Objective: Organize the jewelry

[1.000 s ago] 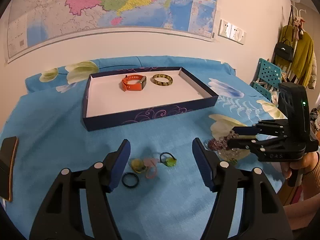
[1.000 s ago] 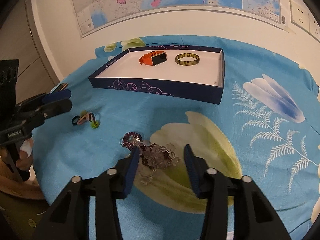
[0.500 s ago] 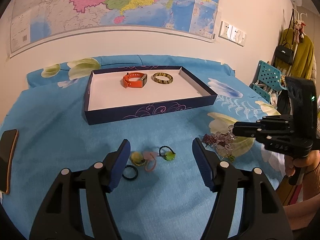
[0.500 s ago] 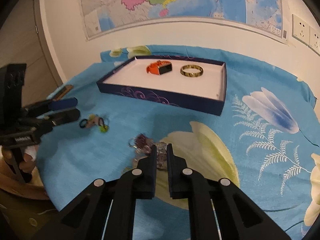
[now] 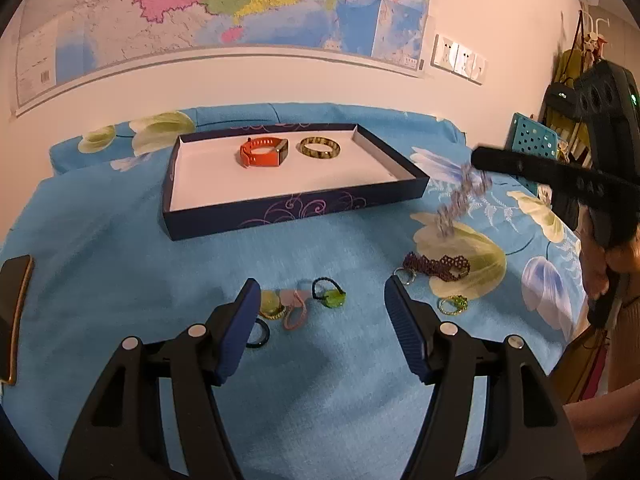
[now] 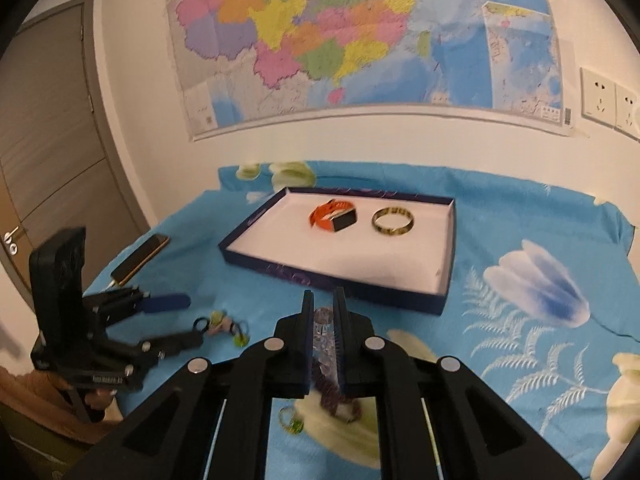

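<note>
A dark blue tray (image 5: pixel 304 210) with a white floor holds an orange watch (image 5: pixel 262 153) and a gold-green bangle (image 5: pixel 320 148); it also shows in the right wrist view (image 6: pixel 448 248). My right gripper (image 6: pixel 324 320) is shut on a clear crystal bead bracelet (image 5: pixel 460 196) that hangs in the air right of the tray. My left gripper (image 5: pixel 320 320) is open and empty over small rings and hair ties (image 5: pixel 296 306) on the blue cloth. A maroon beaded bracelet (image 5: pixel 438 266) and a green-stone ring (image 5: pixel 454 305) lie on the cloth.
A phone (image 5: pixel 14 312) lies at the cloth's left edge. A wall with a map (image 6: pixel 360 40) stands behind the tray. A teal chair (image 5: pixel 532 140) and hanging clothes are at far right. A door (image 6: pixel 48 140) is at left.
My right gripper closed on the crystal bracelet and lifted it off the cloth, up and toward the tray. The maroon bracelet and green ring are now uncovered. My left gripper stayed open in place.
</note>
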{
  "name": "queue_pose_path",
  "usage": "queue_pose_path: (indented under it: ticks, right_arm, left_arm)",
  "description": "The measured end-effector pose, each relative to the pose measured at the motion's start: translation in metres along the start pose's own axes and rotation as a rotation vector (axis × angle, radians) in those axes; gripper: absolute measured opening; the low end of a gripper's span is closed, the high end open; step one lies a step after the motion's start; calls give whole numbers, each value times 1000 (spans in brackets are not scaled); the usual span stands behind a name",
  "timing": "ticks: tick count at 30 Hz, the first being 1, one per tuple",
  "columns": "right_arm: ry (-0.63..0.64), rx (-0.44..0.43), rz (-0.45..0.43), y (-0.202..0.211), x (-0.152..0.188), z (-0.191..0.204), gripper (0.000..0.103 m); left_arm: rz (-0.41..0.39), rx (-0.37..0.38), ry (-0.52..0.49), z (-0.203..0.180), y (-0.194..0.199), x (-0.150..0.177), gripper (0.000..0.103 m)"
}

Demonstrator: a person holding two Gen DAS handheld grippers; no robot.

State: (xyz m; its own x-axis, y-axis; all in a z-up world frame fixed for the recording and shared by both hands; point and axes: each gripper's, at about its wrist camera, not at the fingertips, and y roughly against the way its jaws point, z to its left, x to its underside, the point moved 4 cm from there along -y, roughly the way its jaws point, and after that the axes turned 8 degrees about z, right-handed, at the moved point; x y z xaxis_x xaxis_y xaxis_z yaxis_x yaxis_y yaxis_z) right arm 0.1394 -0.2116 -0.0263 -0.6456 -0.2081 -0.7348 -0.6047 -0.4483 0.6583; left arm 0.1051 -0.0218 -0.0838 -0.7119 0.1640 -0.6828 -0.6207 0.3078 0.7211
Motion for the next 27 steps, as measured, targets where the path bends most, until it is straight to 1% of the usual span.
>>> queue_pose_path:
  ticks: [4, 12, 22, 27]
  right_arm:
    - [-30, 22, 28, -12, 2, -14, 8]
    - [-88, 49, 113, -36, 26, -38, 8]
    - [-82, 61, 158, -39, 42, -40, 9]
    - [-96, 66, 150, -33, 45, -41, 14]
  left_arm:
    - [12, -3, -2, 0, -3, 3, 63]
    - [22, 4, -3, 1, -7, 3, 63]
    - [31, 21, -32, -9, -11, 2, 60]
    - [28, 22, -37, -9, -10, 1, 60]
